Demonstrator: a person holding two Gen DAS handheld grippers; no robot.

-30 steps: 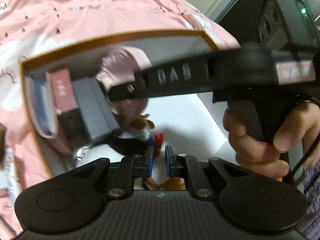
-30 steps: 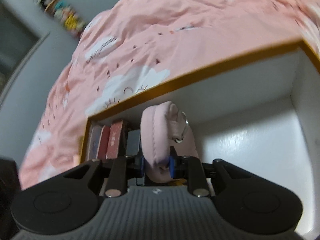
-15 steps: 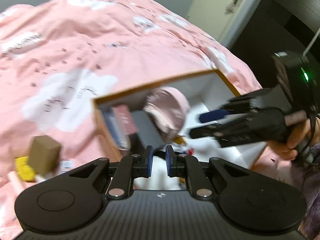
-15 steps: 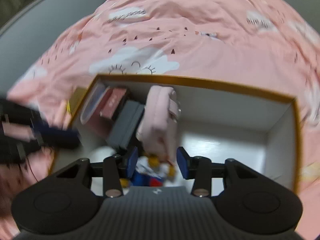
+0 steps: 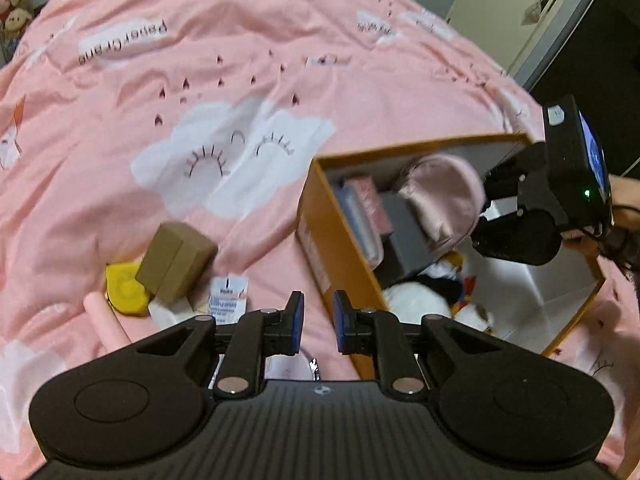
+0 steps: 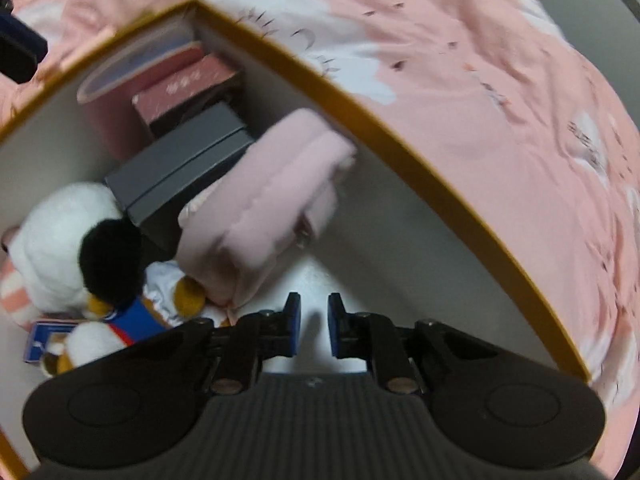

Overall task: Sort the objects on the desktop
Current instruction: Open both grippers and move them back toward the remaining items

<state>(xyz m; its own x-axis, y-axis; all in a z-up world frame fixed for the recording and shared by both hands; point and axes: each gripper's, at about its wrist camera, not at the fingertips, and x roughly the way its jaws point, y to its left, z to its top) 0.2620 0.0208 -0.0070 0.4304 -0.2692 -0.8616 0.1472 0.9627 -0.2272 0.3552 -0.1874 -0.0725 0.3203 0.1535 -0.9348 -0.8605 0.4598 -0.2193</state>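
An orange-rimmed box (image 5: 320, 216) with a white inside lies on a pink bedspread. A pink pouch (image 6: 272, 200) leans inside it against a grey box (image 6: 180, 168), beside a maroon box (image 6: 188, 84) and plush toys (image 6: 60, 240). My right gripper (image 6: 314, 308) hangs over the box floor just in front of the pouch, shut and holding nothing. My left gripper (image 5: 318, 308) is outside the box, over its near left corner; its jaws are opening with nothing between them. A brown cardboard box (image 5: 176, 264), a yellow object (image 5: 126, 288) and a white sachet (image 5: 226, 300) lie to its left.
The right gripper's black body (image 5: 568, 176) hovers over the box's right half, with a hand behind it. A pink tube (image 5: 104, 320) lies by the yellow object. The bedspread (image 5: 240, 80) spreads wide behind. A door (image 5: 500, 12) and dark furniture stand at the far right.
My right gripper let go of the pink pouch, which now rests in the box, then closed and rolled. My left gripper drew back out of the box toward the loose items.
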